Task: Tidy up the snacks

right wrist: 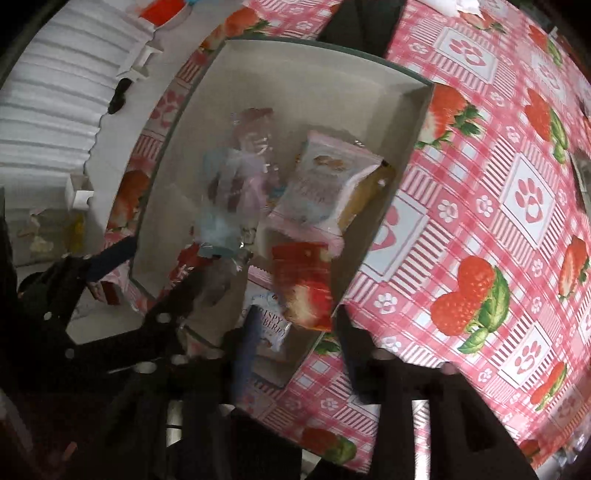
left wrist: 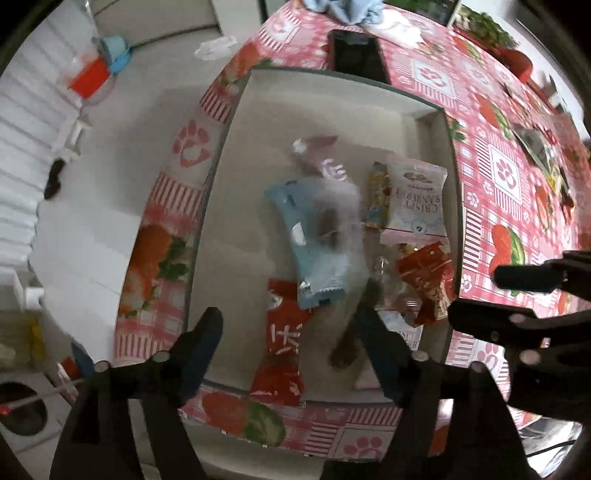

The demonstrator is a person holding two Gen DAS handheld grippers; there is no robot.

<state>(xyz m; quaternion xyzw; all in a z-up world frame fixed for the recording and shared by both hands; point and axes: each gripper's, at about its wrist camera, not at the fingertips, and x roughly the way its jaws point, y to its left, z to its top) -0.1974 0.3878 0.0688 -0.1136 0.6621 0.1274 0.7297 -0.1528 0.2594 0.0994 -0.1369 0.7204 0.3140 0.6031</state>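
A shallow cardboard box (left wrist: 332, 96) sits on the strawberry tablecloth and holds several snack packets. Among them are a light-blue packet (left wrist: 295, 236), a white cranberry packet (left wrist: 415, 199) and a red packet (left wrist: 282, 343). My left gripper (left wrist: 288, 325) hangs open over the box's near end, above the red packet. A blurred clear wrapper with brown pieces (left wrist: 338, 218) shows loose between and beyond its fingers. My right gripper (right wrist: 299, 325) is open over the box's right side. A blurred red strawberry packet (right wrist: 306, 291) lies between its fingers, and the pads stand clear of it.
A dark phone-like slab (left wrist: 356, 50) lies just beyond the box, with blue cloth (left wrist: 347, 11) behind it. More wrapped snacks (left wrist: 539, 147) lie on the tablecloth (right wrist: 480, 206) at the far right. A white ribbed surface (left wrist: 26, 147) runs beside the table's left edge.
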